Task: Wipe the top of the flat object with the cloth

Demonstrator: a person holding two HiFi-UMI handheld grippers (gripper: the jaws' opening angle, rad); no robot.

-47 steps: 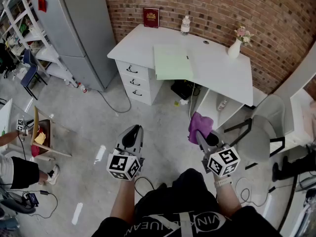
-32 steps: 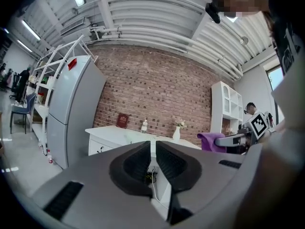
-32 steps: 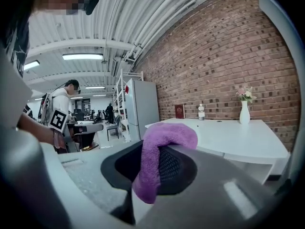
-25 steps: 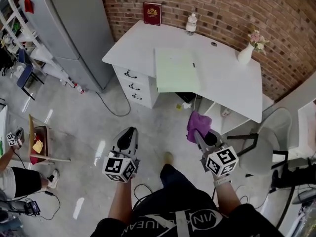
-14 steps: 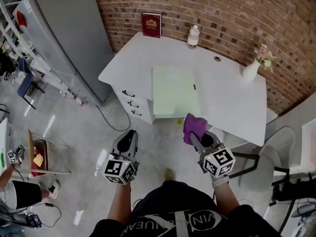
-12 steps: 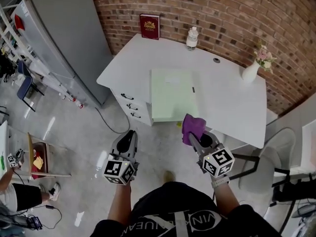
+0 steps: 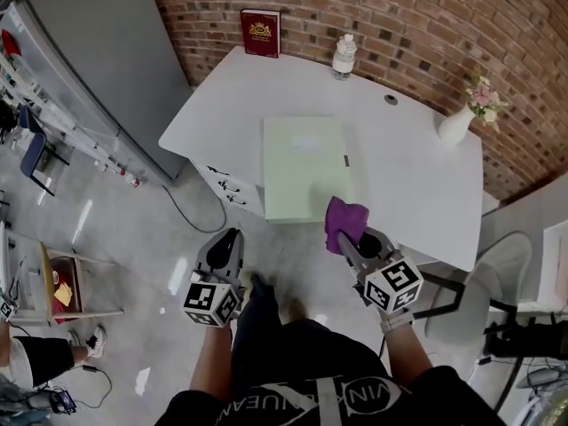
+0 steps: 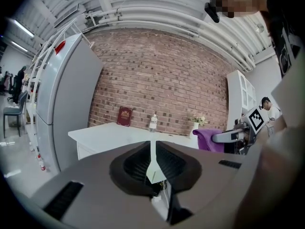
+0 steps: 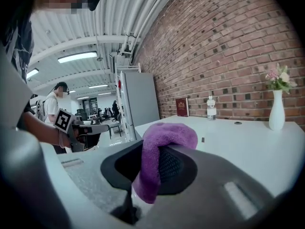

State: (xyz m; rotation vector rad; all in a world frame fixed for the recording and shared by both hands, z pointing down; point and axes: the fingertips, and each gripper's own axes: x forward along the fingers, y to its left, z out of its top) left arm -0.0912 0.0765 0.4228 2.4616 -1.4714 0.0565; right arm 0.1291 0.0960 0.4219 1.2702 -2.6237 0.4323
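Right gripper clamped on the cloth at the near edge of the green sheet

The right gripper [image 7: 343,238] had its jaws closed on a folded purple cloth [image 7: 344,217], which bulged up between them and drooped over one jaw. In the head view the cloth sat over the near right corner of the flat pale-green rectangular sheet [image 7: 304,167]; whether it touched the sheet could not be told. The left gripper [image 7: 232,238] had its jaws pressed together with nothing in them, and it hung over the grey floor just short of the sheet's near left corner. The sheet lay on a white desk [image 7: 417,176], overhanging its near edge. A red book [image 7: 260,33], a clear bottle [image 7: 343,57] and a white vase of flowers [image 7: 457,124] stood along the brick wall [image 7: 426,25].
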